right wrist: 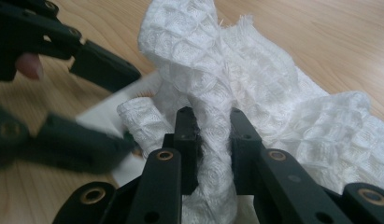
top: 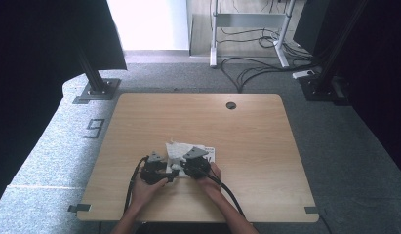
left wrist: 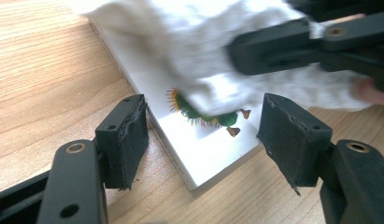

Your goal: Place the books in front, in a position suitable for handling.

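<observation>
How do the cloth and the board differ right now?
The cloth is soft, waffle-textured and bunched up; the board is flat, smooth and rigid. The cloth is plain white; the board carries a green spiky drawing. The cloth is pinched in the right gripper; the board lies between the left gripper's open jaws, with the pads apart from its edges. Both are white, and the cloth lies over part of the board on the table.
</observation>
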